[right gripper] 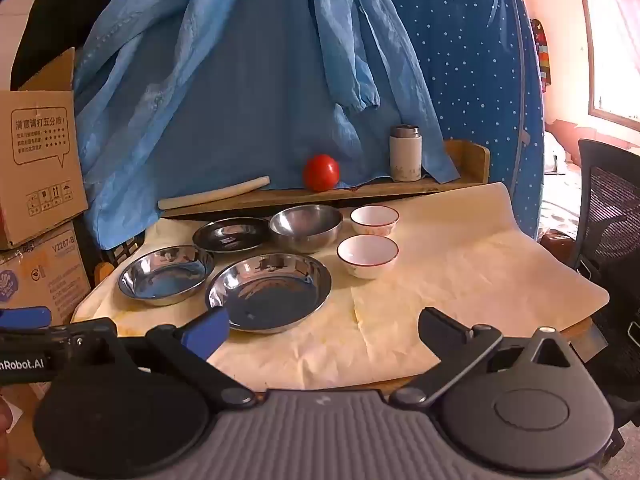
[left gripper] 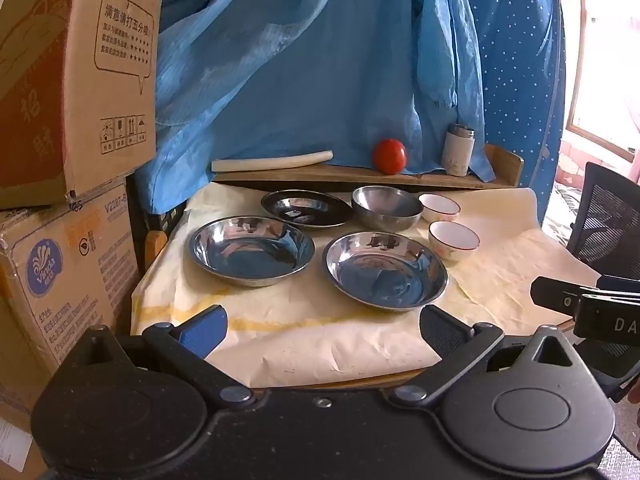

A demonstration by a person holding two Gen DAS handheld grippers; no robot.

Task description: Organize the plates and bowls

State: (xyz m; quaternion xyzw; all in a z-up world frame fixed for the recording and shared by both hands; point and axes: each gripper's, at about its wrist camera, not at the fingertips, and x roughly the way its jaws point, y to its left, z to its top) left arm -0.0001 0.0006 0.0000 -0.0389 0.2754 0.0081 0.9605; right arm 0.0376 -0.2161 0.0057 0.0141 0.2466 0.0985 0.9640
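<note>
While both your claws hang back at the near edge of the surface, neither one touches a dish. Left claw: spread wide, released, nothing between the fingers. Right claw: likewise spread and released; its blue finger overlaps the near plate's rim in the picture, though I cannot tell whether they touch.

Dishes, left wrist view, mid-frame:
- left steel plate, left of centre
- right steel plate, just beside it, apart
- dark plate behind them
- steel bowl right of the dark plate, very close
- two white bowls, far one and near one, right of the steel bowl

Shelf at the back: white roll, tomato, flask. Boxes fill the left of the frame.
</note>
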